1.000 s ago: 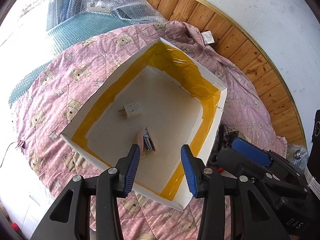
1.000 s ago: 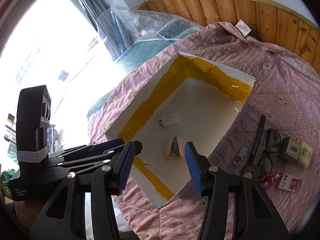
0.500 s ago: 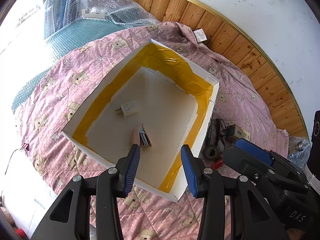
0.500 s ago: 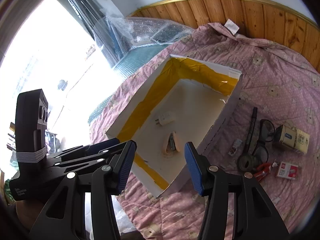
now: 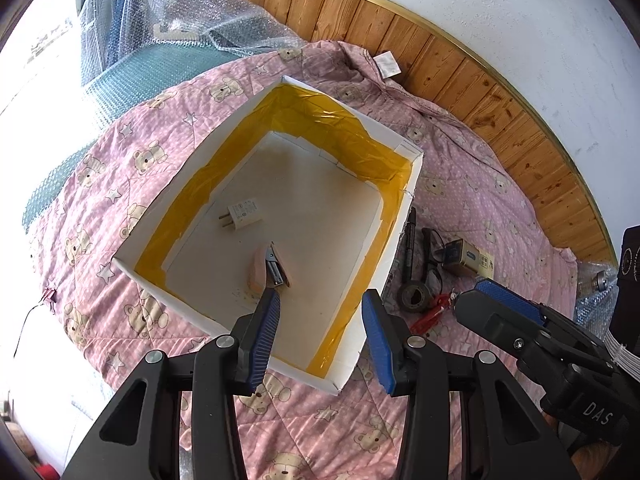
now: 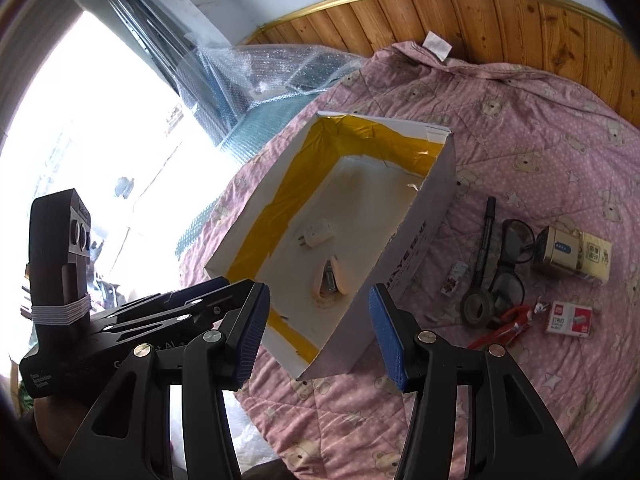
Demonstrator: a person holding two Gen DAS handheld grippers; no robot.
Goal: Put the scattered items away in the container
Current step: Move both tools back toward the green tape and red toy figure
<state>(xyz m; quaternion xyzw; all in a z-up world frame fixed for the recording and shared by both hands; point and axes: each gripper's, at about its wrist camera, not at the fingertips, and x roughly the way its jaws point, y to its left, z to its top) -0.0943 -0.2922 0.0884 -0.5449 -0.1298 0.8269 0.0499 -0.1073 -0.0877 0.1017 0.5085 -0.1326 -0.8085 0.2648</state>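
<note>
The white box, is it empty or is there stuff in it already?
Not empty: the box holds a charger plug and a pink stapler.

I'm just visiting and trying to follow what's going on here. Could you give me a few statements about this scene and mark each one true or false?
1. The white charger plug lies inside the box. True.
2. The pink stapler is still out on the quilt. False: it lies in the box, near the plug.
3. Both the left claw and the right claw are open and hold nothing. True.
4. The black marker is in the box. False: it lies on the pink quilt beside the box.
5. The glasses lie on the quilt. True.
</note>
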